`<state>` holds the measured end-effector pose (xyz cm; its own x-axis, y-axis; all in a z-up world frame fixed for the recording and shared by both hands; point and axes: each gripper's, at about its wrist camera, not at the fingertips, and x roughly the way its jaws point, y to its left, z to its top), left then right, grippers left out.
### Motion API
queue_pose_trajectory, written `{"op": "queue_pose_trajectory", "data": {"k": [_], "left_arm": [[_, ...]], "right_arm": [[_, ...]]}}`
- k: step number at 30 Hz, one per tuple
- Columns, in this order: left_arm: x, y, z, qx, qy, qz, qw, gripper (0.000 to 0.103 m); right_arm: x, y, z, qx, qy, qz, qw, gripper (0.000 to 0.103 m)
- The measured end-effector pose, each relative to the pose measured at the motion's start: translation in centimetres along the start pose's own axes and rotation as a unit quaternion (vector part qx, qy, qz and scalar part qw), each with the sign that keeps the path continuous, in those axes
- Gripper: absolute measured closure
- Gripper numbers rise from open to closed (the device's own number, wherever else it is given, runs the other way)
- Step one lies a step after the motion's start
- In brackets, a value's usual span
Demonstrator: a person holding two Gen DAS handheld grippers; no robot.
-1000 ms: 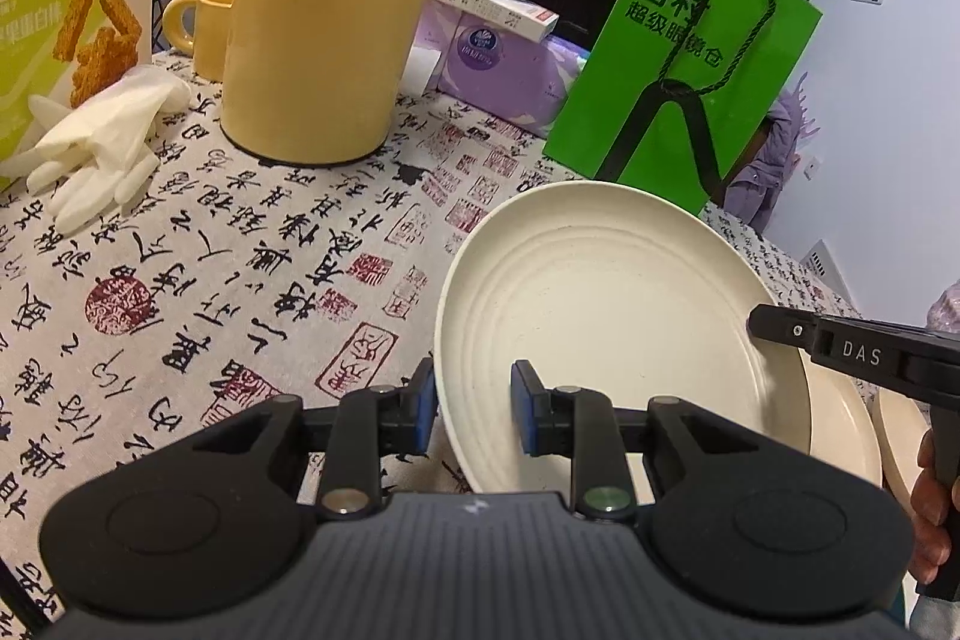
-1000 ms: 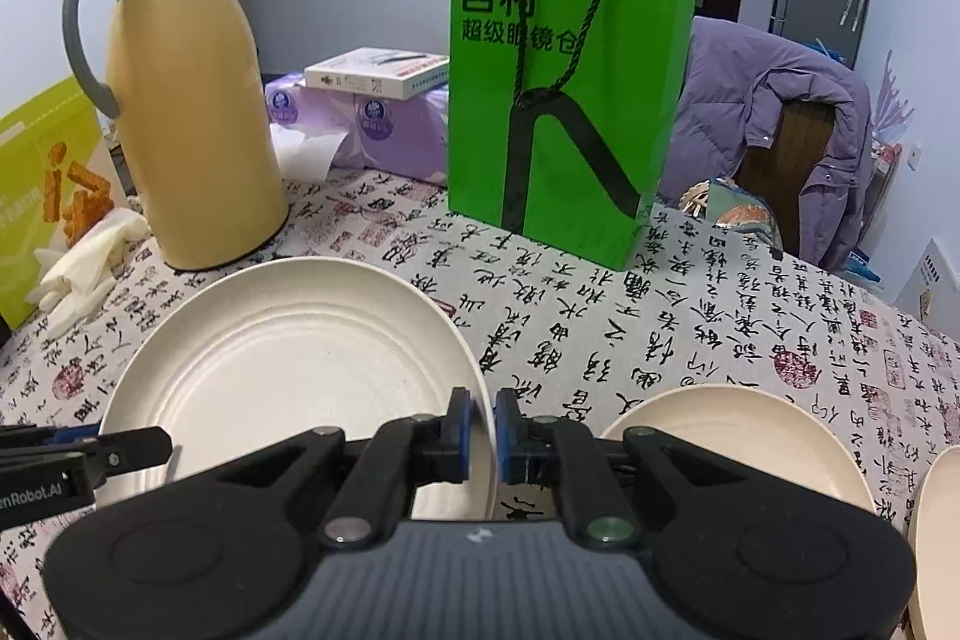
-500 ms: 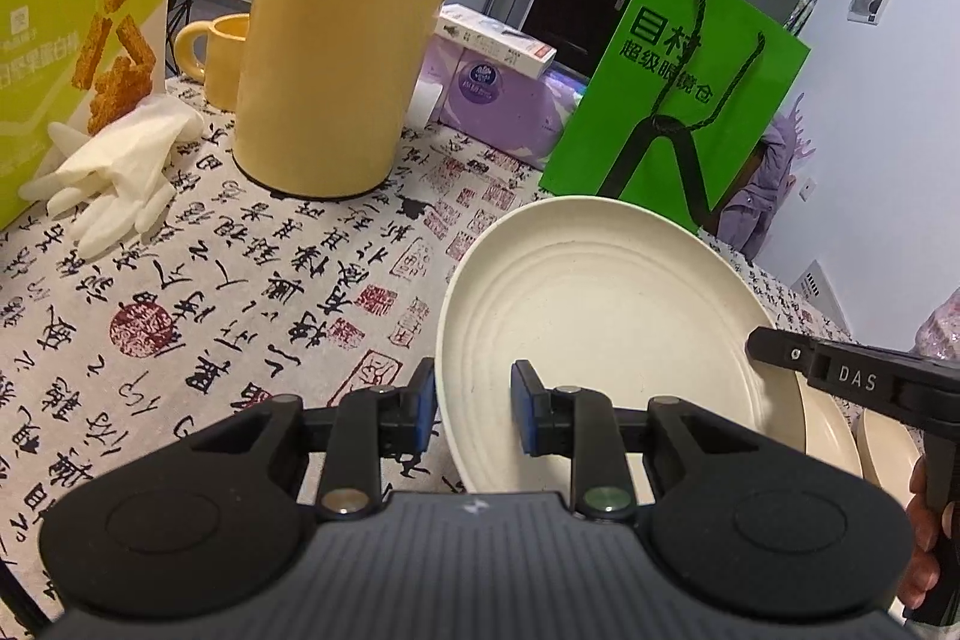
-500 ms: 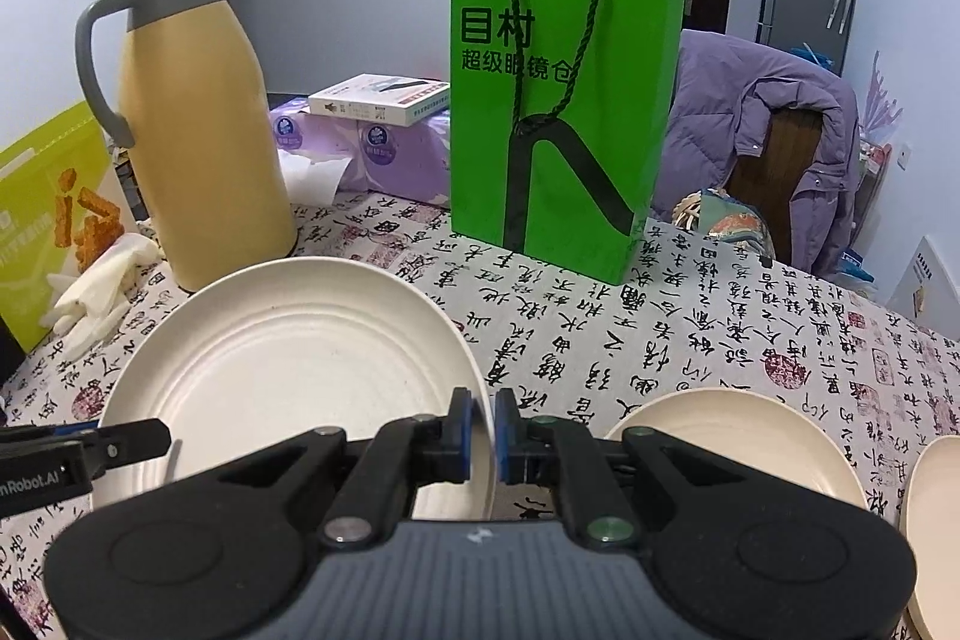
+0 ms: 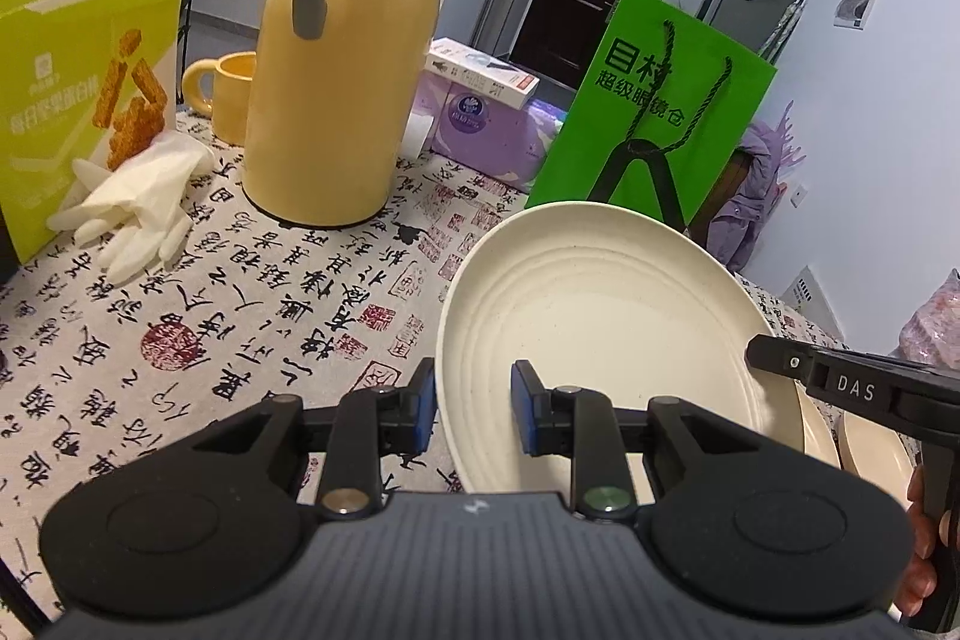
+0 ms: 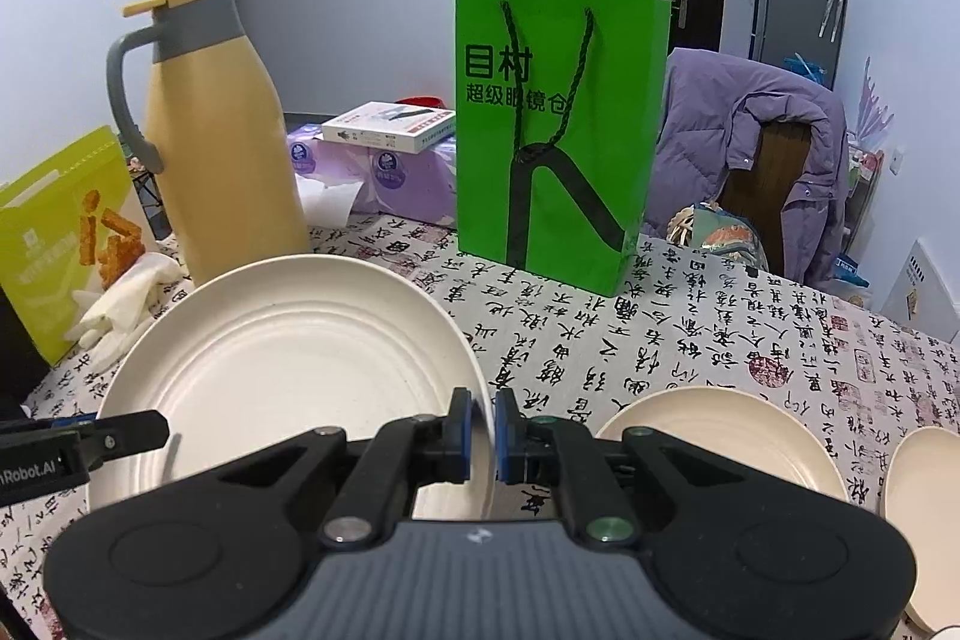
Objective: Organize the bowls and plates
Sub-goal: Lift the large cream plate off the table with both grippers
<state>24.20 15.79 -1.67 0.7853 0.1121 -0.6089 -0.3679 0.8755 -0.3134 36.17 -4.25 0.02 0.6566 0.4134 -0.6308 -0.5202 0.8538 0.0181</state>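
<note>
In the left wrist view, the large plate (image 5: 606, 334) is straddled at its near-left rim by the left gripper (image 5: 468, 415), jaws narrow (contact unclear). In the right wrist view, its right rim is pinched by the right gripper (image 6: 482, 427); it should be kept level above the second plate (image 6: 720, 436).
</note>
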Motion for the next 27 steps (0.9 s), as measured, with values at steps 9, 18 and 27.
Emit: {"op": "queue_pose_trajectory", "data": {"k": [9,18,27], "left_arm": [[-2.6,-0.6,-0.4,0.006,-0.003,-0.009,0.9999,0.077],[-5.1,-1.6,-1.3,0.015,-0.006,-0.017,0.9997,0.077],[-7.1,-2.5,-2.3,0.021,-0.009,-0.024,0.9995,0.077]], "right_arm": [[-3.0,-0.2,-1.0,0.011,-0.012,0.003,1.000,0.095],[-6.1,-0.6,-2.3,0.025,-0.022,0.004,0.999,0.095],[-9.1,-0.9,-3.6,0.030,-0.030,-0.006,0.999,0.095]]}}
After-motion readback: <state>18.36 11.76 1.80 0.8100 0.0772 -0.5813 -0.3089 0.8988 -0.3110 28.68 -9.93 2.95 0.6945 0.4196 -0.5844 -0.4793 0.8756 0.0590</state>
